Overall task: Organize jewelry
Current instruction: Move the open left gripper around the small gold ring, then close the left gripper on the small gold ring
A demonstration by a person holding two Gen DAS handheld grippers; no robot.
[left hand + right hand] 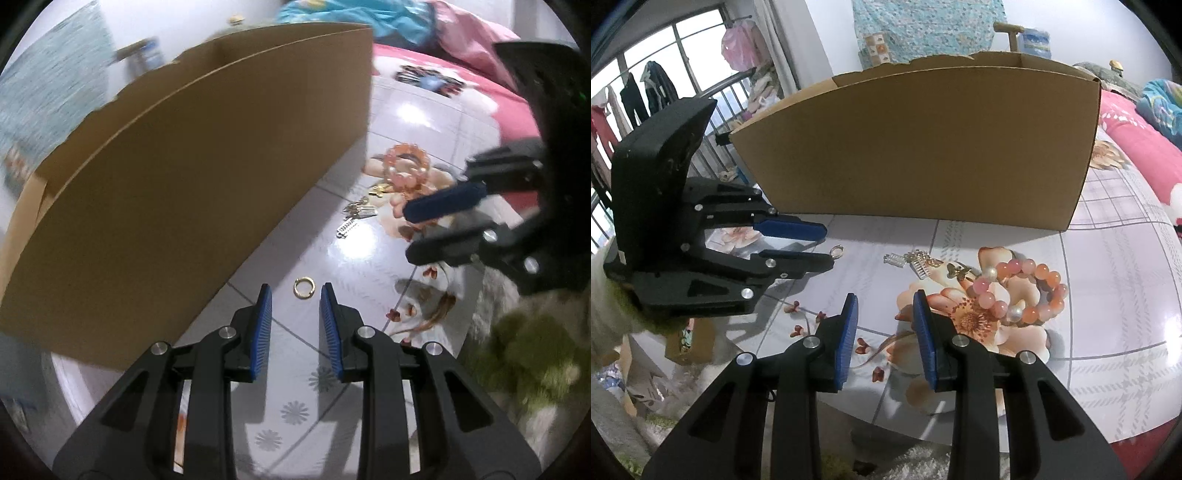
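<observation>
The blue-padded fingers [265, 325] of the left gripper [295, 295] stand apart and empty, aimed down at a small gold metal ring [303, 287] lying on the glossy floral tabletop [295, 406] just beyond their tips. The right gripper [884, 302] is likewise released, holding nothing, near a peach-and-pink beaded bracelet [1023, 291] and a cluster of small silver and gold charms [916, 263]. Picking up the ring looks like the step in hand; next the jaws must drop astride it and close. A tall open brown cardboard box [916, 147] stands behind, probably the destination. Laundry hangs by a barred window [665, 74].
</observation>
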